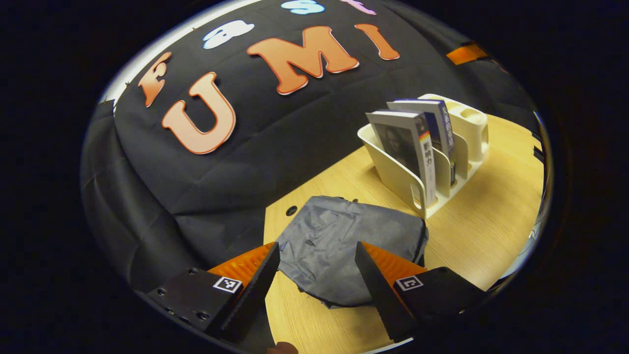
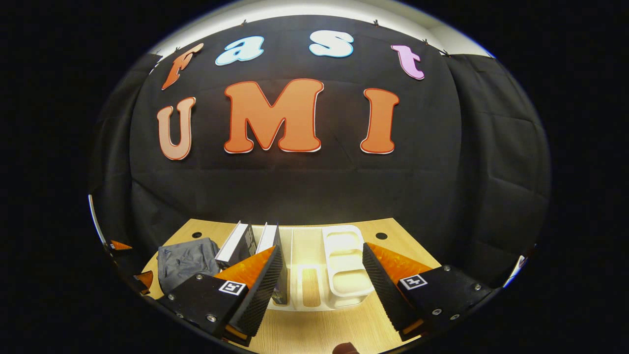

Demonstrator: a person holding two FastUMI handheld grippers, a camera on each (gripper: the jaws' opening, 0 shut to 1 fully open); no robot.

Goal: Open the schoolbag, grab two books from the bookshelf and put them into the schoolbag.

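Fingers (image 1: 255, 285) frame the schoolbag (image 1: 344, 246); right gripper (image 2: 319, 280) faces the bookshelf (image 2: 344, 265).

The left tool (image 1: 317, 275) hangs over the wooden tabletop (image 1: 486, 236) with its two fingers spread wide apart and holding nothing. Between and just past them lies a grey schoolbag (image 1: 339, 241), flat and crumpled. Beyond the bag, close beside it, stands a cream bookshelf (image 1: 393, 172) with two books (image 1: 413, 142) upright in its slots

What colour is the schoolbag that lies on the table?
The schoolbag is dark grey, plain without pattern. It shows best in the left gripper view.
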